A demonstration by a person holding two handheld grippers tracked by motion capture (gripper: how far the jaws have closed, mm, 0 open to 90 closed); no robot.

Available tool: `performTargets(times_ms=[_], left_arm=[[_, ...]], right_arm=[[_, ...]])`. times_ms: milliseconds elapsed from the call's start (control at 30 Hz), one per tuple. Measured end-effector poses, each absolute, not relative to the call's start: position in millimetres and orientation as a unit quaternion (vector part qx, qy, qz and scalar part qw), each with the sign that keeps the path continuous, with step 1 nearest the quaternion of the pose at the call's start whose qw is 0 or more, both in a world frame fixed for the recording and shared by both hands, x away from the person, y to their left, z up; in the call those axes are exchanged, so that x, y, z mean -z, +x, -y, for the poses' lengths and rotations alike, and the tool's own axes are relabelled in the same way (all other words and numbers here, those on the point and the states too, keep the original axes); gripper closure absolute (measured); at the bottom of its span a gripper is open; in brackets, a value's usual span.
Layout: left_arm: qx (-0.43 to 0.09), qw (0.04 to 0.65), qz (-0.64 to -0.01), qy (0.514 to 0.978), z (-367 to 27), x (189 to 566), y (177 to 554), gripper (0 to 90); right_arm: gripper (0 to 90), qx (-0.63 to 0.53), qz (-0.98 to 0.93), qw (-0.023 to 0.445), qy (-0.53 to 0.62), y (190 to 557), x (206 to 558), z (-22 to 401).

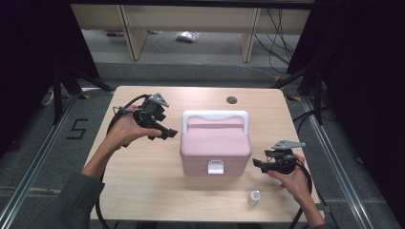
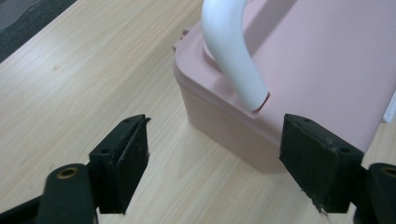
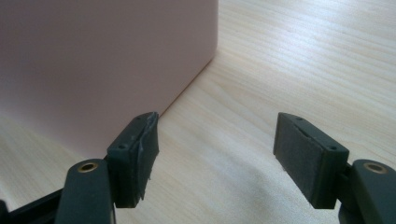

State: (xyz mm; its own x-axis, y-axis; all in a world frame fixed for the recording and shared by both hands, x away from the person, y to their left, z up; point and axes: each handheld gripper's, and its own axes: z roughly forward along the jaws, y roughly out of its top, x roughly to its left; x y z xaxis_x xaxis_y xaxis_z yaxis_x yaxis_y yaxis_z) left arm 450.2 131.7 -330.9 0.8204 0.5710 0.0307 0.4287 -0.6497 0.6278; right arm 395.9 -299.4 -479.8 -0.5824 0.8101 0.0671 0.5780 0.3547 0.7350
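Note:
A pink box (image 1: 216, 145) with a white handle (image 1: 216, 116) folded over its closed lid and a white latch (image 1: 215, 167) on its front stands mid-table. My left gripper (image 1: 166, 134) hovers just left of the box, a little above the table, jaws open and empty. In the left gripper view its jaws (image 2: 217, 123) frame the box's corner (image 2: 317, 60) and one end of the handle (image 2: 231, 51). My right gripper (image 1: 258, 163) sits low at the box's right side, open and empty. The right gripper view (image 3: 217, 116) shows the pink wall (image 3: 102, 60) beside its left jaw.
A small white bottle (image 1: 254, 197) stands near the front edge, right of centre. The wooden table (image 1: 143, 191) has a round cable hole (image 1: 232, 100) at the back. Dark curtains and stand legs flank both sides.

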Motion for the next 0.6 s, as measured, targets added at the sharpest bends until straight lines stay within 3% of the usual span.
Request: performTargets(times_ms=[600], left_arm=[[-0.133,0.299,-0.232,0.916,-82,305,469,21.3]], right_arm=[[31.8,-0.363,-0.808,0.142,0.441,395,486,300]])
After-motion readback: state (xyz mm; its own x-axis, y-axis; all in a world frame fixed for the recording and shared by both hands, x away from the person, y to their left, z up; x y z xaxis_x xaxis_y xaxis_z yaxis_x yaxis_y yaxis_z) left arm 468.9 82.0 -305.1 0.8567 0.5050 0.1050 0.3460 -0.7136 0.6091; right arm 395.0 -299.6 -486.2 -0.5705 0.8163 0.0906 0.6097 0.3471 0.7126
